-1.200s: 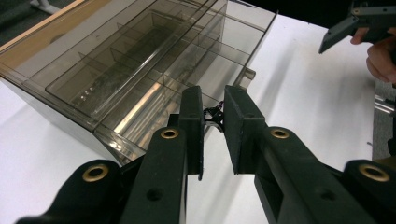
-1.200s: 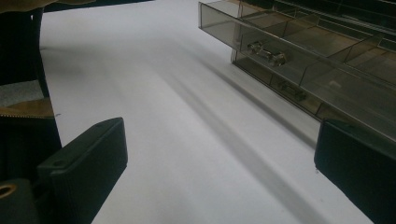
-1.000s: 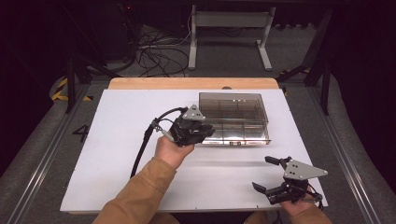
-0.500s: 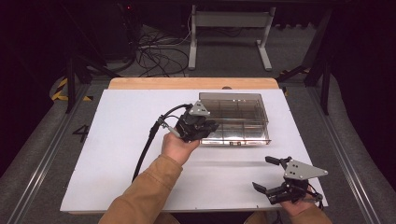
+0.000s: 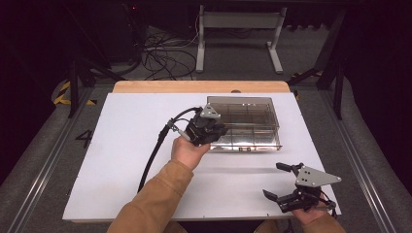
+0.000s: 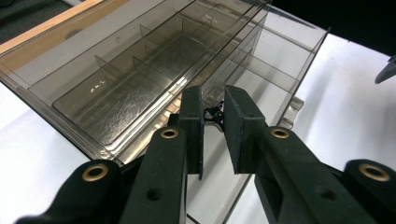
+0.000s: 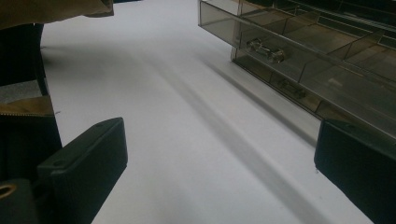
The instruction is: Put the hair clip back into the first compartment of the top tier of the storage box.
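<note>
Left gripper [image 6: 214, 109] jaws nearly closed, pinching a tiny black part [image 6: 214, 112] between the pads, can't make out what it is. Over the last second this gripper has crept from the box's near left corner to just over its front edge, so the part now sits above the front row of cells; my read is placement is next, release not yet done

Right gripper [image 5: 286, 187] hasn't moved: jaws spread wide, nothing between them, parked at the near right of the table, well apart from the box

Materials: pads [image 6: 238, 121] are flat matte black blocks, square-edged, on black links with brass-coloured pivot bushings. Organiser box [image 5: 245, 121] is smoked clear plastic, rectangular, thin divider walls forming rows of cells, base scuffed with fine scratches; cells look empty as far as I can tell. The right gripper view shows small clear knobs [image 7: 266, 50] on its front face, so likely drawers. Tabletop [image 5: 121, 145] is smooth matte white, on a wooden board [image 5: 194, 86]
</note>
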{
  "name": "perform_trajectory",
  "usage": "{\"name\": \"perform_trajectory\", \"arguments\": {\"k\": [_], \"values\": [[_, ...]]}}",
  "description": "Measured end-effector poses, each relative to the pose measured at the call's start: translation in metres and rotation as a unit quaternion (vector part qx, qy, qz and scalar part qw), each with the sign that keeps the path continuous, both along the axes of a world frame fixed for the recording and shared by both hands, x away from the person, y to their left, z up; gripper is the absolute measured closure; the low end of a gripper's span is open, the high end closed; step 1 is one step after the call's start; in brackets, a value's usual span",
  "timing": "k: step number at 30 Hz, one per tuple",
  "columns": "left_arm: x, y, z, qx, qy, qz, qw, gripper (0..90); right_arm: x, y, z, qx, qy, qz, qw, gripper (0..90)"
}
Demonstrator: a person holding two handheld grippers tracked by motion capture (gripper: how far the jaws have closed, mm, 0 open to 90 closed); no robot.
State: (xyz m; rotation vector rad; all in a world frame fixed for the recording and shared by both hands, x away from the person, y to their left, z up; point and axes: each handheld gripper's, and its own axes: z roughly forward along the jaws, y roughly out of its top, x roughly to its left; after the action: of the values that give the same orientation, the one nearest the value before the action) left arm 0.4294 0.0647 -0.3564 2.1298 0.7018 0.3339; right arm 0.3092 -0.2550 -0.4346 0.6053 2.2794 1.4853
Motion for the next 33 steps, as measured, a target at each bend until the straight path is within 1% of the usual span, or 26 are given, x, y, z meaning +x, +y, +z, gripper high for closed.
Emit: {"name": "perform_trajectory", "arguments": {"k": [4, 6, 9, 10, 13, 17, 18, 22, 26, 33], "values": [[0.002, -0.001, -0.003, 0.007, 0.006, 0.005, 0.9999, 78.2, 0.0, 0.0, 0.0, -0.001, 0.001, 0.0, 1.0, 3.2], [0.002, -0.002, -0.005, 0.011, 0.004, 0.006, 0.9999, 78.2, 0.0, 0.0, 0.0, -0.001, 0.001, 0.0, 1.0, 3.2], [0.002, -0.002, -0.006, 0.021, 0.003, 0.005, 0.9998, 78.1, 0.0, 0.0, 0.0, -0.001, 0.001, 0.0, 1.0, 3.2], [0.002, -0.003, -0.007, 0.02, 0.005, 0.007, 0.9998, 78.1, 0.0, 0.0, 0.0, -0.001, 0.002, 0.0, 1.0, 3.2], [0.003, -0.004, -0.01, 0.029, 0.008, 0.006, 0.9995, 78.2, 0.001, -0.001, 0.0, -0.002, 0.002, 0.0, 1.0, 3.2], [0.004, -0.005, -0.012, 0.033, 0.014, 0.007, 0.9993, 78.1, 0.001, 0.0, -0.001, -0.002, 0.002, 0.0, 1.0, 3.2], [0.004, -0.005, -0.013, 0.036, 0.013, 0.006, 0.9992, 78.1, 0.001, 0.0, -0.001, -0.003, 0.002, 0.0, 1.0, 3.2], [0.006, -0.005, -0.015, 0.048, 0.022, 0.006, 0.9986, 78.1, 0.001, 0.0, -0.001, -0.002, 0.003, 0.001, 1.0, 3.2], [0.008, -0.006, -0.019, 0.054, 0.035, 0.007, 0.9979, 78.1, 0.001, 0.0, -0.001, -0.004, 0.003, 0.002, 1.0, 3.2], [0.01, -0.007, -0.022, 0.061, 0.043, 0.008, 0.9972, 78.1, 0.001, 0.001, -0.002, -0.006, 0.005, 0.004, 1.0, 3.2]]}}
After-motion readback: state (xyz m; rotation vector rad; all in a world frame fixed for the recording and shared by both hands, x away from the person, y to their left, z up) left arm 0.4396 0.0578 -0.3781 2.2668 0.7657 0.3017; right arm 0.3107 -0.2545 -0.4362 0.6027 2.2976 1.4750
